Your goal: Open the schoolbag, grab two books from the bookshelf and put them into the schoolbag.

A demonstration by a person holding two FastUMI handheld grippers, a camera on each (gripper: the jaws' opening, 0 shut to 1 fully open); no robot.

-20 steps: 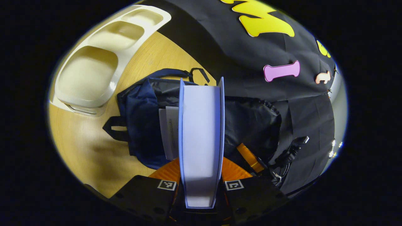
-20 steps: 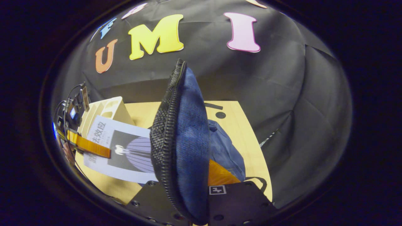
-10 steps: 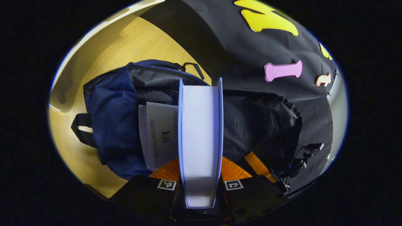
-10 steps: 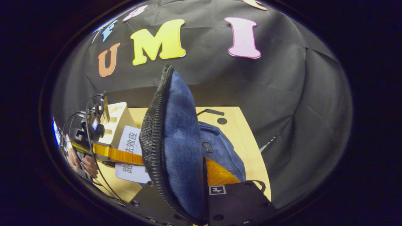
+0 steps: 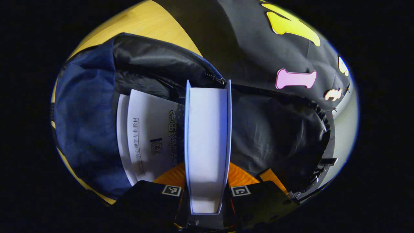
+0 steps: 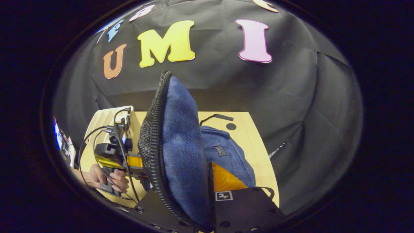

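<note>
My left gripper (image 5: 207,173) is shut on a book (image 5: 207,139) with pale blue covers, held edge-on with its white pages facing me. The book's far end reaches into the open mouth of the navy schoolbag (image 5: 84,110). Inside, against the black lining (image 5: 271,129), lies a white-covered book (image 5: 148,136). My right gripper (image 6: 200,181) is shut on the schoolbag's flap (image 6: 181,145) and holds it up. In the right gripper view the left gripper (image 6: 134,161), held by a hand (image 6: 110,178), goes behind the flap at the left.
The white bookshelf (image 6: 103,118) stands at the table's far left in the right gripper view. The schoolbag's body (image 6: 226,155) lies on the wooden table (image 6: 255,152), close to the black cloth wall. A bag strap (image 6: 215,117) trails behind it.
My left gripper has carried the book forward, and its far end has entered the bag's opening. The white bookshelf has slid out of the left gripper view. The right gripper keeps the flap raised.
</note>
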